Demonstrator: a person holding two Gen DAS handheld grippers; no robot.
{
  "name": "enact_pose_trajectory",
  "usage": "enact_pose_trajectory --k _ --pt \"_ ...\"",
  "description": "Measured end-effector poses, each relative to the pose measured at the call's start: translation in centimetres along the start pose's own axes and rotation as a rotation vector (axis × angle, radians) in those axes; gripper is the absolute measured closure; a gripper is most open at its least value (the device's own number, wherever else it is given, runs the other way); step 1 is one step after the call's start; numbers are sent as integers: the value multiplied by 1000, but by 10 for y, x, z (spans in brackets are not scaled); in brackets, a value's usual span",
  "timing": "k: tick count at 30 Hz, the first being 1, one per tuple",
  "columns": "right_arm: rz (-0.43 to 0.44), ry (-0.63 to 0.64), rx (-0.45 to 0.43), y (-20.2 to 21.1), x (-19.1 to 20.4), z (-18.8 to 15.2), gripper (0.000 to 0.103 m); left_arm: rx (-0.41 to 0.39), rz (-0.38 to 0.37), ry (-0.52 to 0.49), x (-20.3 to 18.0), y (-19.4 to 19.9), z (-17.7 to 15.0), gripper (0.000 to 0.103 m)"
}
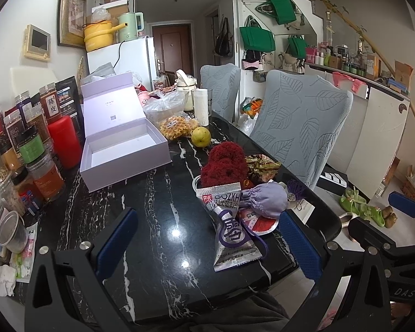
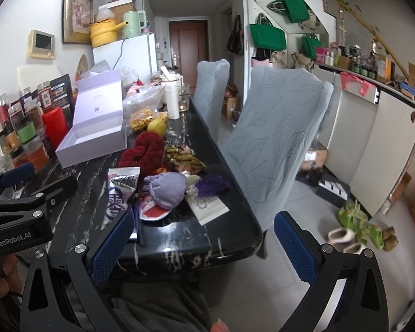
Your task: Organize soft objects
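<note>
Currently both grippers are held low at the near end of a black marble table (image 1: pixel 152 207), with nothing gripped. The left gripper (image 1: pixel 204 238) is spread wide, its blue pads on either side of a silver snack packet (image 1: pixel 232 229) without touching it. The right gripper (image 2: pixel 204 246) is spread equally wide, over the table's near corner and the floor beyond.

Just past the packet, the soft items are heaped along the right edge: a lilac drawstring pouch (image 1: pixel 262 202), a fuzzy red scrunchie bundle (image 1: pixel 225 163), crinkled gold and brown wrappers (image 1: pixel 262 166) and a purple tassel (image 2: pixel 210 186). An open lilac gift box (image 1: pixel 121 149) is set empty to the left, lid raised, probably as the container for them. Spice jars (image 1: pixel 27 149) are lined up against the wall.
</note>
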State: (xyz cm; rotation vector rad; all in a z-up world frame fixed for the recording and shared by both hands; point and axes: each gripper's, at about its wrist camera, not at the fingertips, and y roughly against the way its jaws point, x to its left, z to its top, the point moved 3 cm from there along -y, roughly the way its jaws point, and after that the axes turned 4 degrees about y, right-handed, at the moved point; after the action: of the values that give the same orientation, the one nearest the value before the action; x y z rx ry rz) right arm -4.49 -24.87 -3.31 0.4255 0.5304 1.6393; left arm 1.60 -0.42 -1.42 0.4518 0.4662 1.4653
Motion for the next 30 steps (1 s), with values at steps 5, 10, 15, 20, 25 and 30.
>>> enact_pose_trajectory --k 5,10,15,20,25,30 --pt "4 -3 2 -2 0 -1 0 9 -10 2 0 -4 -1 0" --pt "17 -18 20 -10 -2 -5 0 21 -20 20 3 -8 -2 0" --pt "35 -31 46 -21 -3 -11 0 51 -26 43 9 -19 -6 0" --pt "56 -46 80 -35 -4 -17 0 104 -44 33 9 -33 -11 0" --pt "59 -52 104 -49 -5 -19 0 146 -63 33 6 -49 -15 0" --pt "58 -53 116 -61 -8 -18 0 203 -41 15 3 -72 -19 0"
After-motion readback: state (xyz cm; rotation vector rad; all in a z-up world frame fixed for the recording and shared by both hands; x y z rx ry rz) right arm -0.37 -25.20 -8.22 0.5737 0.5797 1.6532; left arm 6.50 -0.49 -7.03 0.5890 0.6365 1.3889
